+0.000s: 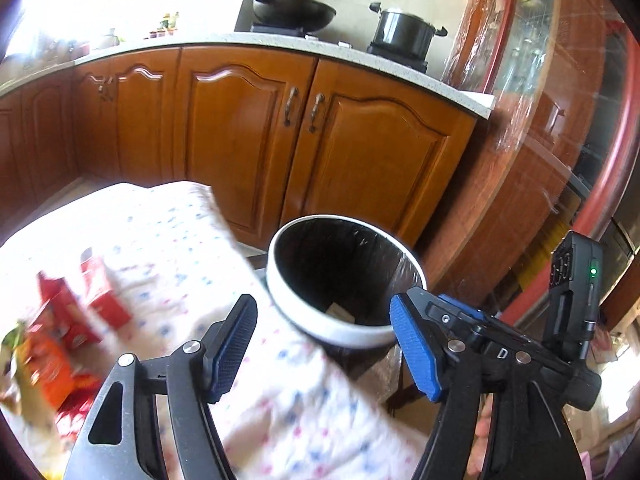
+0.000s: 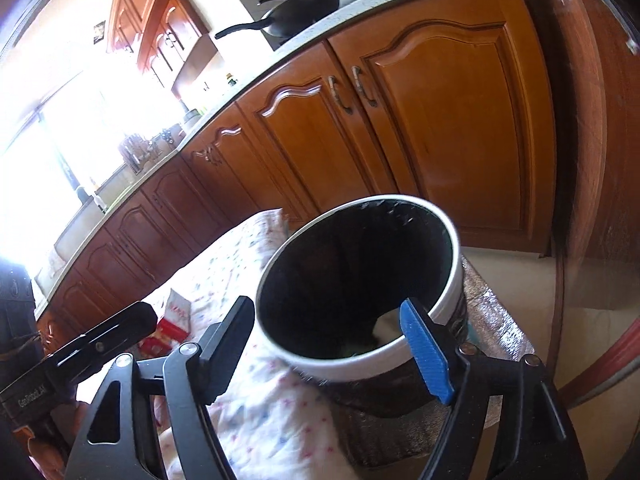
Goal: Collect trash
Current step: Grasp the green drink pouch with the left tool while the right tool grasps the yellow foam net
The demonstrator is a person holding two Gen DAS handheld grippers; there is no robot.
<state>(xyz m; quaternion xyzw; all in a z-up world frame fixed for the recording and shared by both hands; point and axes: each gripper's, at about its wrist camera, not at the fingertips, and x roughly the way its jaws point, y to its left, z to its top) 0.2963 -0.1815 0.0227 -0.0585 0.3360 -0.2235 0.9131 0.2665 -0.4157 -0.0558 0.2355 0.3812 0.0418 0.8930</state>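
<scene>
The trash bin [image 1: 346,280], a white-rimmed round bin lined with a black bag, stands just off the right edge of the cloth-covered counter [image 1: 192,248], its rim touching or overlapping the floral cloth. A pale scrap [image 1: 340,313] lies at the bottom of the bin; the right wrist view shows it as a light patch [image 2: 386,328] near the rim. Red and orange wrappers [image 1: 68,320] sit near the left edge of the counter, blurred, well apart from the bin.

Your left claw [image 1: 324,354] is spread wide with nothing between its blue pads [image 1: 416,354], hovering over the counter's right edge beside the bin. Your right claw [image 2: 332,354] is likewise wide and empty, directly above the bin's near rim, the mouth open below it.

Only the left wrist view shows the wrapper pile in full and your right claw's body [image 1: 576,280] with a green light at the right. Only the right wrist view shows the mat or cover [image 2: 492,320] under the bin and a single red and white packet [image 2: 174,320] on the cloth, with your left claw's body [image 2: 100,340] entering from the left.

Beyond the far edge of the counter, wooden cabinet doors [image 1: 248,128] face you across a strip of floor; a wok [image 1: 294,10] and a pot [image 1: 404,30] stand on the worktop above.
</scene>
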